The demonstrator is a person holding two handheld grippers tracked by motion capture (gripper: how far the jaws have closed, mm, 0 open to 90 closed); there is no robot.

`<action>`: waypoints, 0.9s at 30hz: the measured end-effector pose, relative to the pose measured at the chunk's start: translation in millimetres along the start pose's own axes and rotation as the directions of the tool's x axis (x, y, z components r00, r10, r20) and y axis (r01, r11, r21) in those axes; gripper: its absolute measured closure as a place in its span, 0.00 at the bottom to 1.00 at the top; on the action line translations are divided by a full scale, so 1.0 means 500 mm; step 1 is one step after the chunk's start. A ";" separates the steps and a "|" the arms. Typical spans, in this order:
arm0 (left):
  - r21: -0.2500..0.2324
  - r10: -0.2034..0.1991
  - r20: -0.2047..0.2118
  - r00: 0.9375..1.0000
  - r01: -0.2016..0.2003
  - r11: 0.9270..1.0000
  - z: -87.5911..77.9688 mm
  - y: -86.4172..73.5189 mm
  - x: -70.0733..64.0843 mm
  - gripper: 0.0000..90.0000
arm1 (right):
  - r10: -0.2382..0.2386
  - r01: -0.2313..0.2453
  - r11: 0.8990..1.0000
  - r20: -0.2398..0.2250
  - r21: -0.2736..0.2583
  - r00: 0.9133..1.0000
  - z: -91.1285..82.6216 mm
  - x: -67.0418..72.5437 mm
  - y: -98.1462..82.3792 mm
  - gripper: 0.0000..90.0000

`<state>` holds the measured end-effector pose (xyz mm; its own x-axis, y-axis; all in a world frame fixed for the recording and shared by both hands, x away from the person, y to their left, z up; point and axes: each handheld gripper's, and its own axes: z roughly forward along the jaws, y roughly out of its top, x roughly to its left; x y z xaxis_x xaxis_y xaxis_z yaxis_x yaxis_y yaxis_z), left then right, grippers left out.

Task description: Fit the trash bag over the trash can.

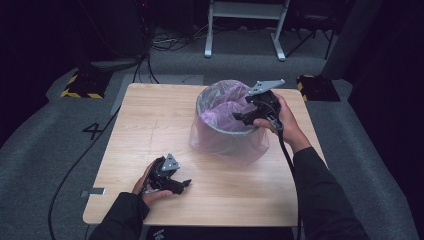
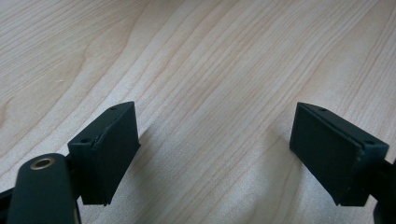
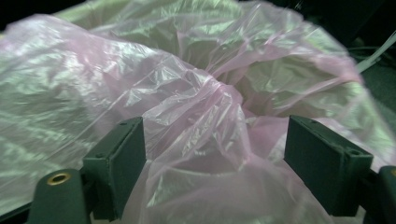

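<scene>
While over bin (image 1: 225, 112), right hand-held gripper (image 1: 248, 118) open, pink liner (image 3: 187, 116) between jaws

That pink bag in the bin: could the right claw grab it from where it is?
Probably yes. The right claw hangs open at the bin's rim, and the pink bag bunches between its jaws with nothing in between.

Translucent pink bag (image 1: 227, 137), pale wood-grain table (image 1: 150, 125), black fingers (image 3: 119, 163)
</scene>
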<state>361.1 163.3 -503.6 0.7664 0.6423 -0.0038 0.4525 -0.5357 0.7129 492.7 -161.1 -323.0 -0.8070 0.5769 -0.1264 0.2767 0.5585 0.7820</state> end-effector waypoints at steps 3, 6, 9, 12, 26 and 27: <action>0.000 0.000 0.000 1.000 0.000 1.000 0.000 0.000 0.000 0.17 | 0.002 -0.002 1.000 0.008 -0.028 1.000 -0.022 0.002 -0.008 0.23; 0.000 0.000 0.000 1.000 0.000 1.000 0.000 0.000 0.000 0.17 | 0.006 -0.006 0.996 0.000 -0.086 1.000 -0.058 0.005 -0.024 0.23; 0.000 0.000 0.000 1.000 0.000 1.000 0.000 0.000 0.000 0.17 | 0.001 0.000 0.994 0.010 -0.111 1.000 -0.090 0.010 -0.047 0.23; 0.000 0.000 -0.001 1.000 0.000 1.000 0.000 0.000 0.000 0.17 | -0.010 0.012 0.993 0.015 -0.116 1.000 -0.117 0.016 -0.071 0.23; 0.000 0.000 -0.001 1.000 0.000 1.000 0.000 0.000 0.000 0.17 | -0.014 0.018 0.994 0.043 -0.106 0.999 -0.181 0.050 -0.213 0.23; 0.000 0.000 -0.001 1.000 0.000 1.000 0.000 0.000 0.000 0.17 | -0.017 0.022 0.995 0.046 -0.094 0.999 -0.179 0.053 -0.226 0.23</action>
<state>361.2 163.3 -503.6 0.7663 0.6424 -0.0032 0.4523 -0.5359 0.7129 393.5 -262.2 -360.1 -0.7866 0.5941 -0.1683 0.2089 0.5125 0.8329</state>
